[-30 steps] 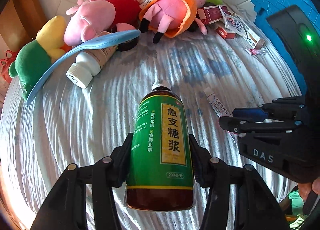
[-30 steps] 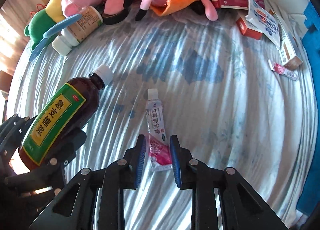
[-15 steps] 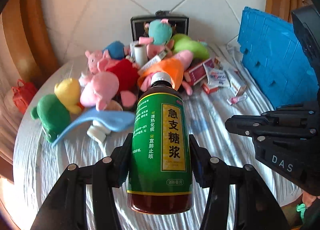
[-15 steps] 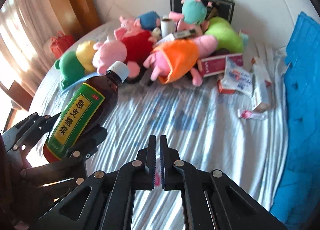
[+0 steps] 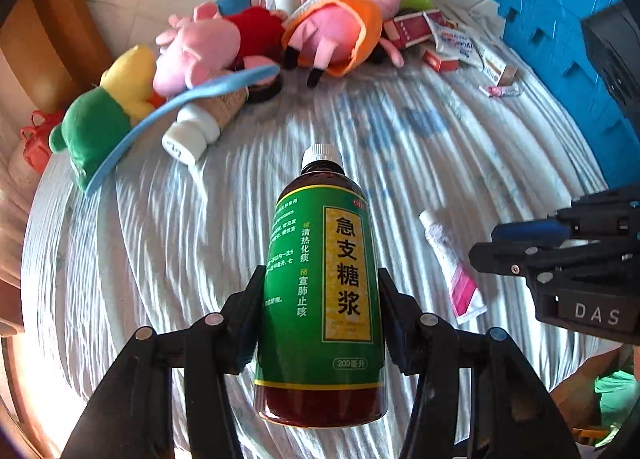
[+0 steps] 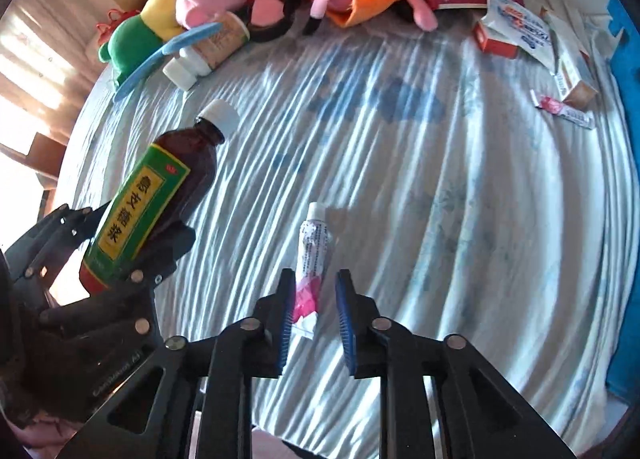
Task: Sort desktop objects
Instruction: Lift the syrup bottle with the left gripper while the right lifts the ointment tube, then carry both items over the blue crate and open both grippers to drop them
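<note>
My left gripper [image 5: 320,323] is shut on a brown syrup bottle with a green and yellow label [image 5: 324,287] and holds it above the striped cloth; the bottle also shows in the right wrist view [image 6: 148,203]. A white and pink ointment tube [image 6: 314,259] lies on the cloth. My right gripper [image 6: 314,315] is open, its jaws on either side of the tube's crimped end without touching it. The tube also shows in the left wrist view [image 5: 452,267], beside the right gripper [image 5: 560,255].
Plush toys [image 5: 240,39] are piled at the far side, with a white-capped pill bottle [image 5: 196,131] under a blue strip. Medicine boxes and packets [image 6: 508,19] and a small pink tube [image 6: 564,111] lie far right. A blue crate [image 5: 560,39] stands on the right.
Both grippers rose and tilted up half a second ago, then came back down. My right gripper, shut on the tube then, has opened and the tube lies on the cloth.
</note>
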`<state>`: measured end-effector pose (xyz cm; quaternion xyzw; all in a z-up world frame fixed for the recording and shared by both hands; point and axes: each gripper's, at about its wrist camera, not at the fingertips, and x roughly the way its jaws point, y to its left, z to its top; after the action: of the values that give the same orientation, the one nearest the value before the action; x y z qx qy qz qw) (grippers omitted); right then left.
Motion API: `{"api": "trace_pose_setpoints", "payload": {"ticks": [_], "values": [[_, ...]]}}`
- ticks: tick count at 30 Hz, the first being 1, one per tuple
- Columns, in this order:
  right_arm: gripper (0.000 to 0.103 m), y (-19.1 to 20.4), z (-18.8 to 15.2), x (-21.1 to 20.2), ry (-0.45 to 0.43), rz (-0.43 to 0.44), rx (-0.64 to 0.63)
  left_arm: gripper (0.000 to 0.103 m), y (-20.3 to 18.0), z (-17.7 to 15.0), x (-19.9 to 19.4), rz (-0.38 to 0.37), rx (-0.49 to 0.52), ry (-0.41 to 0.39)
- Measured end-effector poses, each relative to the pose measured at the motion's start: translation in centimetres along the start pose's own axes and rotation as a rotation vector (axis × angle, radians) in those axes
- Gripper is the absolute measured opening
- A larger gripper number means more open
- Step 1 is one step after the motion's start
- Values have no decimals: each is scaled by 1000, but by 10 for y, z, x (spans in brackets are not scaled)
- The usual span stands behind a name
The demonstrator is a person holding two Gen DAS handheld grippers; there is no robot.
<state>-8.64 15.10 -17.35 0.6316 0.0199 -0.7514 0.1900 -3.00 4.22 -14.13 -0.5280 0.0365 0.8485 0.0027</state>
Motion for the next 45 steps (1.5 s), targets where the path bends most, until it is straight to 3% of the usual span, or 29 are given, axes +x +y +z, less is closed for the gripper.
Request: {"api": "trace_pose_setpoints", "payload": {"ticks": [4,5,9,18,25,30,33,37,42,45], "values": [[27,11,7,29,37,-20,-18,51,4,-11,11,6,-13,29],[23,13,8,37,43,-51,-26,51,5,-11,12,4,-13,32],[17,22,11,22,-20,-65,-52,51,7,-3,-1,-3,-5,-15],[18,23,22,-121,-381,-95,-47,51,-15,58,-86,-54,50,-282],[18,-12,11,-253,-684,-236,40,51,-75,120,-166,-157,154,-512],[18,-60,-16,-333,-826,-384,142,51,-142,159,-217,-251,230,-635],[18,-101,-35,-368,-850,-473,220,51,-189,176,-240,-301,269,-678],[18,-165,-58,-395,-813,-568,311,51,-257,200,-255,-368,319,-669],[18,-239,-87,-398,-718,-678,398,51,-339,210,-248,-424,365,-567],[18,-276,-106,-395,-674,-696,449,51,-382,207,-235,-434,402,-478]]}}
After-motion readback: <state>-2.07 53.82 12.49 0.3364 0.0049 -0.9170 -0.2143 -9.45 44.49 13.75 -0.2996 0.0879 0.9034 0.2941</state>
